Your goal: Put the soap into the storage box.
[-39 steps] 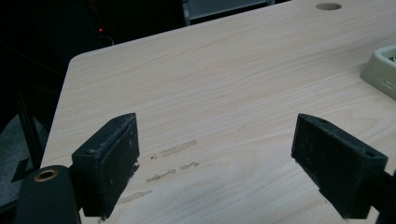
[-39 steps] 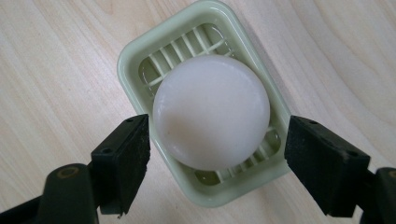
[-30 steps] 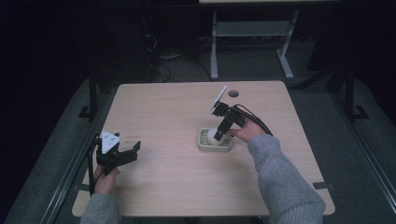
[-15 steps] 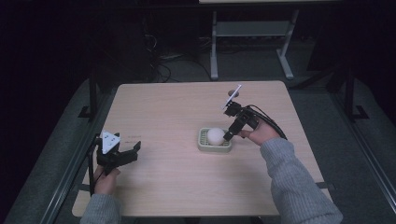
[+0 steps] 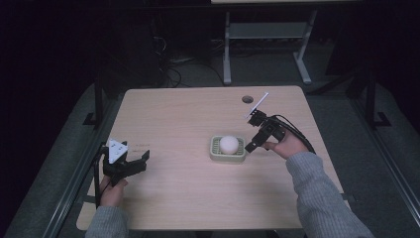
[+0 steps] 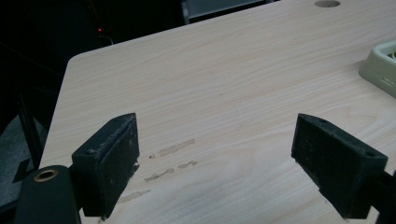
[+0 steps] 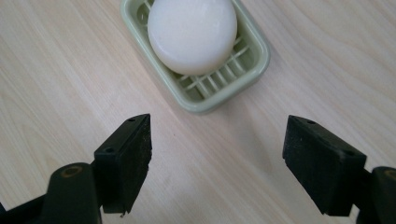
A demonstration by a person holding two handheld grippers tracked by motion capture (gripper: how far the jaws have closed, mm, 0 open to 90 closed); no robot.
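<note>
- A dark room surrounds a pale wooden bench (image 5: 188, 124); a round cable hole (image 5: 247, 99) sits near its far edge, and a metal-legged stand (image 5: 267, 44) rises behind it in the high view.
- A white soap (image 5: 229, 144) lies in a pale green soap dish (image 5: 216, 154) right of the bench's middle; the right gripper view shows the dish's slatted floor under the soap, detail too small to read from above.
- The right gripper (image 5: 249, 147) hangs just beside the dish's right end, its jaws spread wide and holding nothing; in its own view the dish lies just beyond the jaws, apart from them.
- The right hand (image 5: 283, 145) comes in from the right, forearm in a grey sleeve (image 5: 317, 193), gripper tilted down toward the dish.
- The left gripper (image 5: 139, 159) rests near the bench's left front edge, well apart from the dish; its jaws are spread and empty, pointing right; its view catches a corner of the dish.
</note>
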